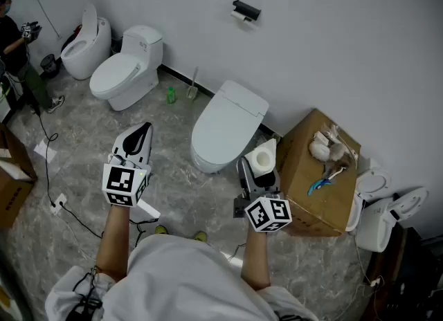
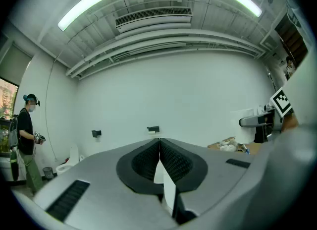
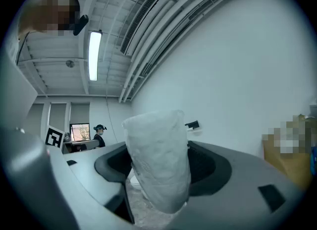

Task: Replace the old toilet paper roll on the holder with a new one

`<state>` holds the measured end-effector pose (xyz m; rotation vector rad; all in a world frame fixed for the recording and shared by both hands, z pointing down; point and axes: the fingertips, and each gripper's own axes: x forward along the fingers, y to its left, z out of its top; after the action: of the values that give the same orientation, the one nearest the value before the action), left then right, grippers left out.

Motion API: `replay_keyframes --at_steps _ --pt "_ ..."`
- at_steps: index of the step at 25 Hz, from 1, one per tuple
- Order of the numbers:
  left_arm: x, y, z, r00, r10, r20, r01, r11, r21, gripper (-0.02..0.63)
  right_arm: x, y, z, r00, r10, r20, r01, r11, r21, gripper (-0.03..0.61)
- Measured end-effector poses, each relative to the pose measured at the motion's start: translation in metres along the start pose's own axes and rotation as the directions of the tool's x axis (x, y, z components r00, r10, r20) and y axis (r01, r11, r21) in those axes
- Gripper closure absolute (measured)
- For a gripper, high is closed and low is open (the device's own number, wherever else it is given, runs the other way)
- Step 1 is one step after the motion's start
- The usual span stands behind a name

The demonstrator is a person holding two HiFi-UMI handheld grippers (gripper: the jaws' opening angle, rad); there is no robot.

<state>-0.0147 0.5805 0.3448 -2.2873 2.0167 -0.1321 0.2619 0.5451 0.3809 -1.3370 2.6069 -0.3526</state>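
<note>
Your right hand-held gripper (image 3: 161,168) gripped a white toilet paper roll (image 3: 156,149), which stood up between the jaws with both pads against its sides. Beyond it, a black holder (image 3: 192,124) was fixed to the white wall (image 3: 237,75). A person (image 3: 100,135) stood far off at left.

In the right gripper view the toilet paper roll (image 3: 157,174) stood between the jaws of the right gripper (image 3: 159,147) and covered their inner faces. The roll's lower end was hidden behind that gripper's body. Far ahead of the right gripper, the holder (image 1: 245,11) on the wall was too small to tell whether a roll sat on it. Just beside the same gripper, the white things (image 1: 321,149) on the cardboard box (image 1: 304,195) could not be identified. Well beyond the left gripper (image 1: 138,136), a person (image 1: 12,29) was cut off by the picture's edge.
</note>
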Motion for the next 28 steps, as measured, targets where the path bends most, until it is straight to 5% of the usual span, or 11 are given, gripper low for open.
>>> replay_keyframes --at_steps 28 --pt "-0.008 0.003 -0.001 1.000 -0.004 0.003 0.004 1.000 -0.006 0.592 -0.006 0.011 0.000 0.999 0.027 0.018 -0.027 0.999 0.022 0.242"
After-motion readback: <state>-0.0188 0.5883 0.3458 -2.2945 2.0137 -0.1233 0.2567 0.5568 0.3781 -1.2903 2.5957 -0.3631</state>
